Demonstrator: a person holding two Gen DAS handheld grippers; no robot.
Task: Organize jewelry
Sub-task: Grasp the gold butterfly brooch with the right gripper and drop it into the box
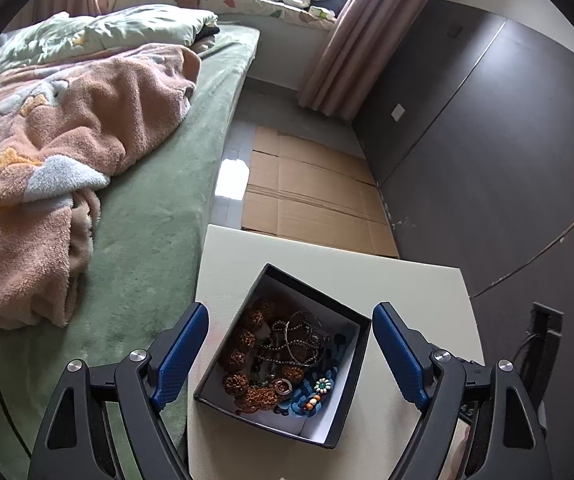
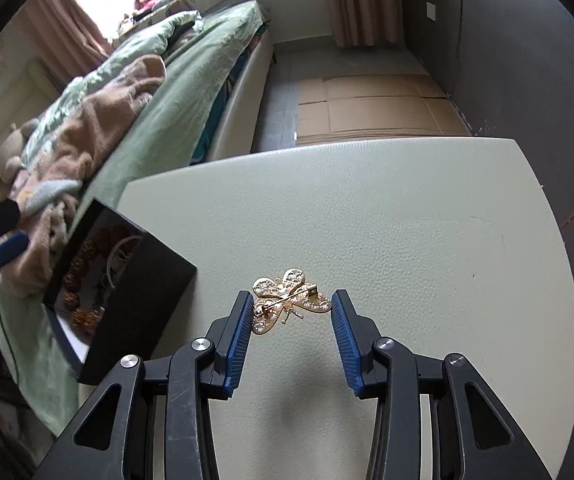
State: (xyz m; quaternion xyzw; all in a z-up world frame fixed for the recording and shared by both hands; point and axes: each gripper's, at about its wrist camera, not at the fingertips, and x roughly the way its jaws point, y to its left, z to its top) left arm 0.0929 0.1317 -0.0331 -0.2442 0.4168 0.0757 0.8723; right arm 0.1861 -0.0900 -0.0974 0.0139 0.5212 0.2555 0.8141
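Note:
A black open box [image 1: 351,364] with a white inside stands on the pale table [image 1: 407,292]. It holds brown bead bracelets [image 1: 247,336], silver bangles [image 1: 305,338] and blue beaded pieces [image 1: 319,390]. My left gripper [image 1: 289,322] is open and empty, hovering over the box with a finger on each side. In the right wrist view a gold butterfly brooch [image 2: 289,304] lies face down on the table [image 2: 407,220], between the fingertips of my right gripper [image 2: 292,302]. The jaws are open around it; the left pad [image 2: 243,320] is at the brooch's wing. The box [image 2: 127,292] stands to the left.
A bed with a green cover [image 1: 147,248] and a pink fleece blanket [image 1: 67,140] runs along the table's left side. Flattened cardboard [image 1: 311,192] lies on the floor beyond the table. A dark wardrobe wall [image 1: 507,160] stands at the right. The left gripper [image 2: 3,248] shows at the left edge.

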